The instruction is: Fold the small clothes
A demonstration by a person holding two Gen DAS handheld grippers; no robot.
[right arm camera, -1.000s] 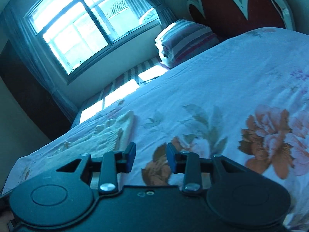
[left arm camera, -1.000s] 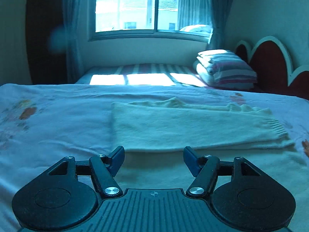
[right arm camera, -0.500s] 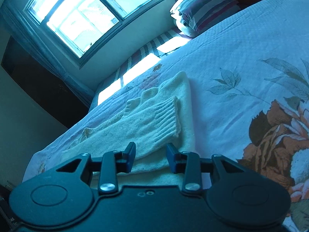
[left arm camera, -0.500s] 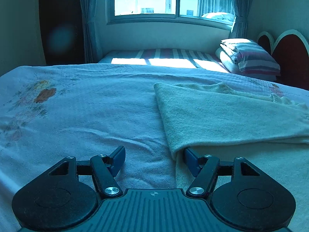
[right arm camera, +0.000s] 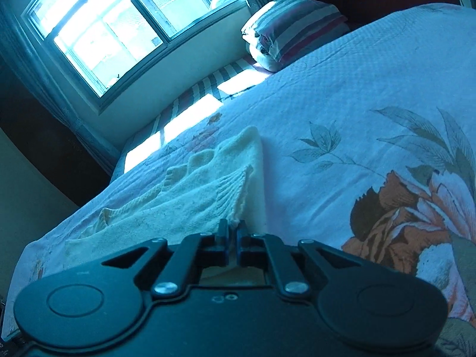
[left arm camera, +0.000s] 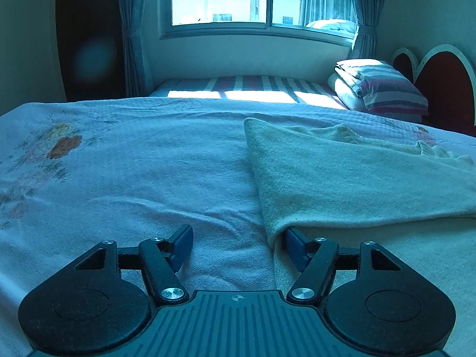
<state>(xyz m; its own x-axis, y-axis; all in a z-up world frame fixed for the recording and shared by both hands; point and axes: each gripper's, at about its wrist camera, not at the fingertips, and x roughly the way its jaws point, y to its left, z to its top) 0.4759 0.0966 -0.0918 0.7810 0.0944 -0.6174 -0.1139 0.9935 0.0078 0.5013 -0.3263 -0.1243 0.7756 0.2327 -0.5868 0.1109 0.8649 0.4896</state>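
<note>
Flowery bedspread (left arm camera: 125,178) holds a cream sweater (left arm camera: 342,178), folded once. Right gripper (right arm camera: 233,232) pinches its edge; left gripper (left arm camera: 238,245) is open at a corner. More folds left.

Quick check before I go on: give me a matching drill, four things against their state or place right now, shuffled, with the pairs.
Things:
1. left tongs
2. right tongs
3. cream sweater
4. striped pillow

States or places:
A. shut on the sweater's near edge
B. by the headboard, beyond the bed
C. open, one finger tucked at the folded corner
D. lying partly folded on the floral bedspread

Pairs: 1-C, 2-A, 3-D, 4-B
</note>
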